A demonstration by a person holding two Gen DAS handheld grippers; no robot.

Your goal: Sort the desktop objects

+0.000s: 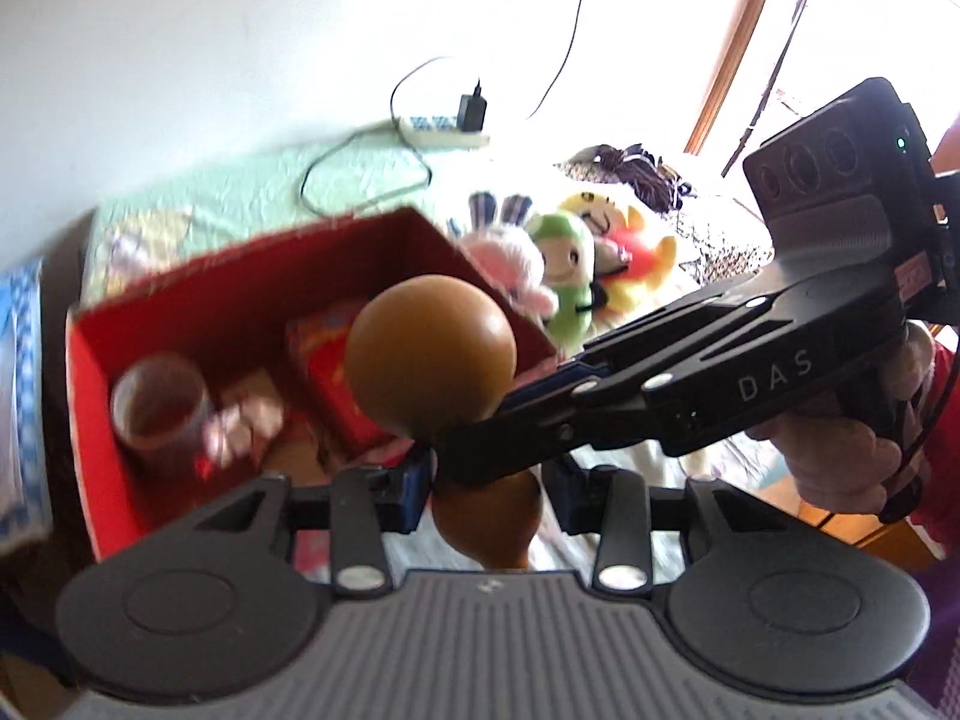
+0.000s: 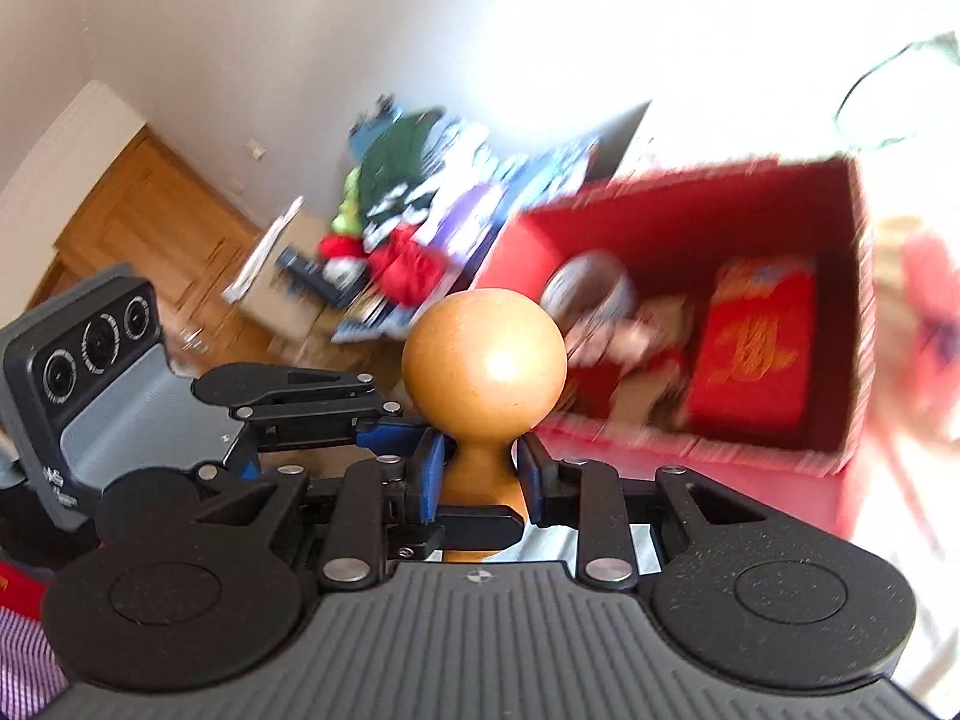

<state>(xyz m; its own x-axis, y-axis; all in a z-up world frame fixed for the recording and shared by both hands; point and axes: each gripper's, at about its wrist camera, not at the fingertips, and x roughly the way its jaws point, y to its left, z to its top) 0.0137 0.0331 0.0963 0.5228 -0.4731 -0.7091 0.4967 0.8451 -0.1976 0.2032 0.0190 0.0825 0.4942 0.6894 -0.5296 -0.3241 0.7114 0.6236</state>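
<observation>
Wooden gourd (image 2: 483, 360) (smooth, round-headed, narrow-necked) is clamped at its neck by both grippers (image 2: 480, 468) (image 1: 480, 492).

Both grippers, left (image 1: 480, 480) and right (image 2: 480, 468), meet, jaws narrowed.

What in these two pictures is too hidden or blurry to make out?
- Wooden gourd, right wrist view: lower body hidden behind both tools.
- Red box, left wrist view: contents motion-blurred; only a clear cup and red packet are recognisable.
- Pile of clutter, right wrist view: too blurred to identify.
- Right edge, right wrist view: washed out by glare.
</observation>
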